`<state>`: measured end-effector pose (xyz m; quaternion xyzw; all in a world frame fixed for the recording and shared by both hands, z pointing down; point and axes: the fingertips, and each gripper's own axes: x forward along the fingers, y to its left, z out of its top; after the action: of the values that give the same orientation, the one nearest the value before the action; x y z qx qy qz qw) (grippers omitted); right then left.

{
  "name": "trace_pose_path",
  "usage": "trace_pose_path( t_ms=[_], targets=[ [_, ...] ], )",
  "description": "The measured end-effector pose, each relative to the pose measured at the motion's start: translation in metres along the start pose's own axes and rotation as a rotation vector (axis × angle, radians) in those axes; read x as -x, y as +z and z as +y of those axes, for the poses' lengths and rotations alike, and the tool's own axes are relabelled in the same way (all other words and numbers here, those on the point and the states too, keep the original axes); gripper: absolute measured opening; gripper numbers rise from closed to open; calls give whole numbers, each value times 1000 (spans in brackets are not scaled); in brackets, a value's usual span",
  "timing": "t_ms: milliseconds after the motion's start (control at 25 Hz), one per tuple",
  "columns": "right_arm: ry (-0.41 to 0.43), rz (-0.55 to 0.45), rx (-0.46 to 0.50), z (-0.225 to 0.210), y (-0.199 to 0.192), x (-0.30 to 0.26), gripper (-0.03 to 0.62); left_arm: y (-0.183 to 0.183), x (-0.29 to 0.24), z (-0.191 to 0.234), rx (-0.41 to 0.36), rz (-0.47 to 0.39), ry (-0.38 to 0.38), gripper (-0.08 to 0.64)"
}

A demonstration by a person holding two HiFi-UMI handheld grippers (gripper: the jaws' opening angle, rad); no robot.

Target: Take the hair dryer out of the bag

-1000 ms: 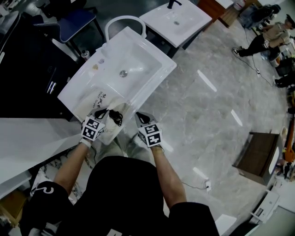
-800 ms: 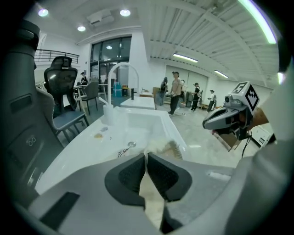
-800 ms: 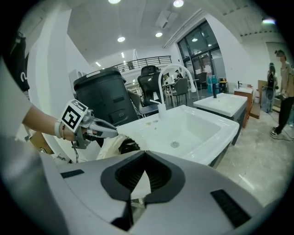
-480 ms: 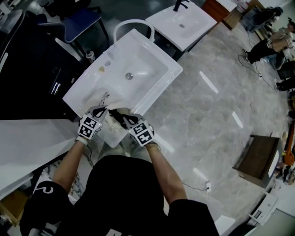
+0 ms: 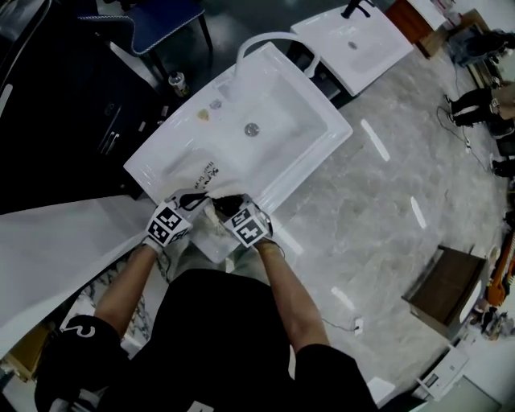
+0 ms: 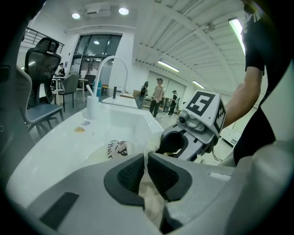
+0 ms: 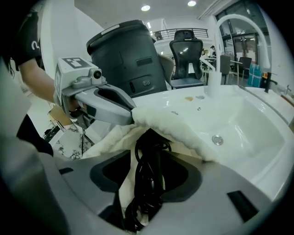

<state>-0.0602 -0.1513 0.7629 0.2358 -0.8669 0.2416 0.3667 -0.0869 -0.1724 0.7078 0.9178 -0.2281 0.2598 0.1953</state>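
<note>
A cream cloth bag (image 5: 211, 173) with dark print lies on the near end of a white sink top (image 5: 310, 153). My left gripper (image 5: 191, 199) is shut on the bag's upper edge and holds its mouth up; the cloth (image 6: 149, 195) shows pinched between the pads. The black hair dryer (image 7: 150, 172), with its coiled cord, sticks out of the bag's mouth. My right gripper (image 5: 224, 208) has its jaws around it, and they are opening, with the dryer and some bag cloth (image 7: 179, 126) between them. The dryer's lower part is hidden inside the bag.
The basin's drain (image 5: 252, 129) and curved white faucet (image 5: 269, 39) lie beyond the bag. A second sink (image 5: 362, 36) stands further back, a blue chair (image 5: 157, 20) at the upper left, and a dark cabinet (image 5: 56, 105) on the left. A grey stone floor (image 5: 402, 185) is to the right.
My right gripper has moved left and down from beside the bag to its mouth, and its jaws have gone from shut to spread around the dryer. The left gripper kept its grip on the bag.
</note>
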Motion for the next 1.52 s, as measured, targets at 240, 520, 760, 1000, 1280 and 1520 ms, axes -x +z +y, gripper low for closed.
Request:
trace_pose_path(
  t_ms=[240,520,760,1000,1280,1520],
  targets=[
    [-57,108,34,-12,-10,-35,227,2,-1,7,13,-32,-66,20],
    [5,164,30,-12,-15,-62,219,-13,0,25,39,-7,-89,21],
    [26,207,10,-11,-19,-68,221,-24,-4,29,48,6,-123,21],
    [20,222,-42,-11,-17,-66,187,-23,-2,27,39,10,-116,21],
    [2,209,-98,-14,-3,-45,169,-2,2,24,-2,-35,-38,21],
    [-78,170,-208,-29,4,-20,164,8,-1,30,-80,9,152,21]
  ],
)
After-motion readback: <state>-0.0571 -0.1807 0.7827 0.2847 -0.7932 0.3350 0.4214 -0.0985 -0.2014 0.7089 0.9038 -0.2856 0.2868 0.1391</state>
